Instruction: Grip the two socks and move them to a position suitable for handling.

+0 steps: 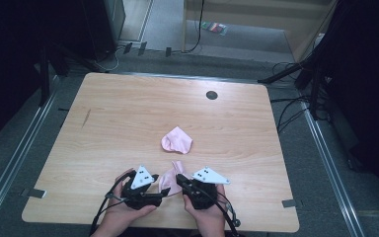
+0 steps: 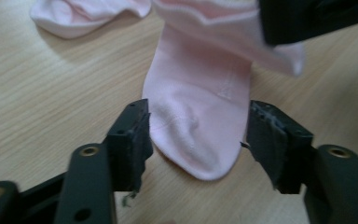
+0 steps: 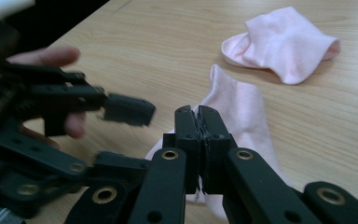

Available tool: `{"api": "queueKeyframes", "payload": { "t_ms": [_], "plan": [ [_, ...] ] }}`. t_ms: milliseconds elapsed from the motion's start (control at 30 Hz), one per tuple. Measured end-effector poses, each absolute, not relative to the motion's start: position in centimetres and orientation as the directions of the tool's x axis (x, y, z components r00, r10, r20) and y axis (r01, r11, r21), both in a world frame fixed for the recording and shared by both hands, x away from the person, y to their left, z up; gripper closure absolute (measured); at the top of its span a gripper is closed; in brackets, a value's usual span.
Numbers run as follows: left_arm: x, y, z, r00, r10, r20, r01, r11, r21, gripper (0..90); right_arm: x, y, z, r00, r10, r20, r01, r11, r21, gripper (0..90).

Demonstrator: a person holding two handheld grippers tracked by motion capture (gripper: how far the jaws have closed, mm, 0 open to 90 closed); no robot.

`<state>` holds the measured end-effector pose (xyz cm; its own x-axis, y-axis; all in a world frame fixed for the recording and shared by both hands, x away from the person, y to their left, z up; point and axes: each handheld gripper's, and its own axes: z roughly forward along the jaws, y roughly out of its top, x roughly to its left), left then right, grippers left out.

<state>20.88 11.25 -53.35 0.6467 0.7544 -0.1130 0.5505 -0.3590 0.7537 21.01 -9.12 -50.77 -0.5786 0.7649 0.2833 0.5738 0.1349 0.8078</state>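
Pink sock [image 2: 200, 116] lies flat on the table [image 1: 128, 113], toe between the left gripper's [image 2: 196, 135] open jaws; the right gripper [image 3: 199, 122] pinches its edge. Soft, light, floppy: best gripped at the toe.

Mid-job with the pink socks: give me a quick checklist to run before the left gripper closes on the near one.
1. right gripper clamped on the near sock: ok, jaws shut on its fabric.
2. left gripper astride the sock's toe: ok, one jaw each side.
3. Left pads touching the fabric: not ok, gaps show on both sides.
4. Toe lying flat on the table: ok.
5. second sock clear of both grippers: ok, it lies crumpled farther up the table.
6. Depth of the right grip: cannot tell, jaws hide it.
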Motion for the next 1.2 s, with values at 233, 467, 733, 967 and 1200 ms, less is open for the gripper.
{"api": "queueKeyframes", "payload": {
  "t_ms": [233, 467, 733, 967, 1200],
  "plan": [
    [21.5, 10.6, -54.1, 0.63, 0.772, -0.086, 0.564, -0.379, 0.733, 68.4, 21.6, -10.7, -50.1, -0.564, 0.748, 0.349, 0.589, 0.069, 0.805, 88.8],
    [22.2, 11.8, -54.4, 0.636, 0.762, -0.116, 0.585, -0.38, 0.716, 87.7, 22.0, -12.6, -49.4, -0.526, 0.756, 0.39, 0.598, 0.002, 0.802, 88.8],
    [22.4, 15.0, -53.2, 0.662, 0.742, -0.107, 0.561, -0.395, 0.728, 89.0, 21.9, -15.6, -49.7, -0.452, 0.81, 0.373, 0.613, -0.022, 0.79, 89.0],
    [22.5, 16.9, -52.6, 0.686, 0.723, -0.074, 0.527, -0.425, 0.736, 89.9, 21.9, -17.8, -51.3, -0.386, 0.832, 0.4, 0.678, -0.038, 0.734, 90.0],
    [21.8, 15.3, -53.7, 0.746, 0.666, -0.002, 0.466, -0.52, 0.716, 88.3, 22.1, -16.9, -52.6, -0.405, 0.815, 0.415, 0.724, 0.009, 0.69, 89.8]
  ]
}}
